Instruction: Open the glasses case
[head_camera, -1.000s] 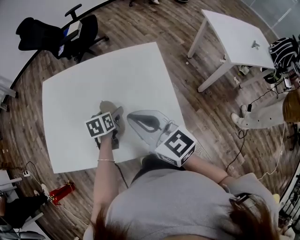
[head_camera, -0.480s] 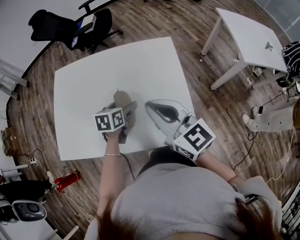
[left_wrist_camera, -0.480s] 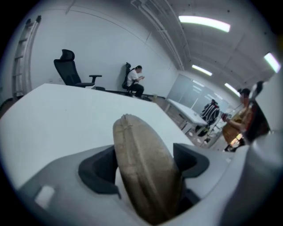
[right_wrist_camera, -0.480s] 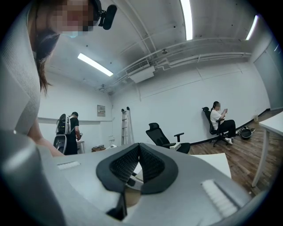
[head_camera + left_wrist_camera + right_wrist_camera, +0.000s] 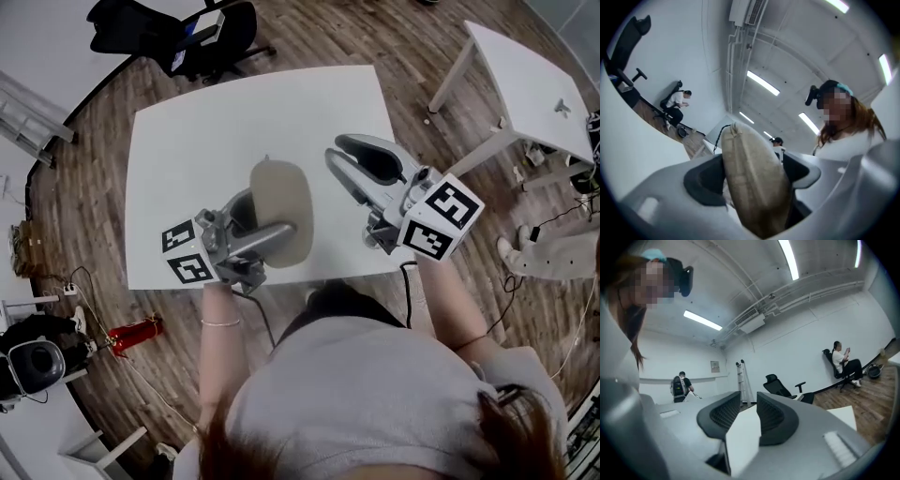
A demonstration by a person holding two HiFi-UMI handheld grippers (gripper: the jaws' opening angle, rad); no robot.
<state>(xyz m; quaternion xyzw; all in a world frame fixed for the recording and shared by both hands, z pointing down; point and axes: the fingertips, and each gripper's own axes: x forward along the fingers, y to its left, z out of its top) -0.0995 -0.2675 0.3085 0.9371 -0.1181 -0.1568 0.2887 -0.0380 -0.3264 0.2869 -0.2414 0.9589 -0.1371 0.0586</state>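
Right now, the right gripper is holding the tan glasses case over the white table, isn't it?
Not the right one. The left gripper holds the glasses case over the table; its jaws have just been closing, with the case between them, as the left gripper view shows. The right gripper has just been opening its jaws, with nothing between them.

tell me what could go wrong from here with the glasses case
1. The left gripper alone holds the glasses case clear of the table, its jaws having just closed in on it; the rounded case could slip out and drop.
2. The right gripper has jaws that have just been opening, with nothing between them; that narrow gap may not fit over the case.
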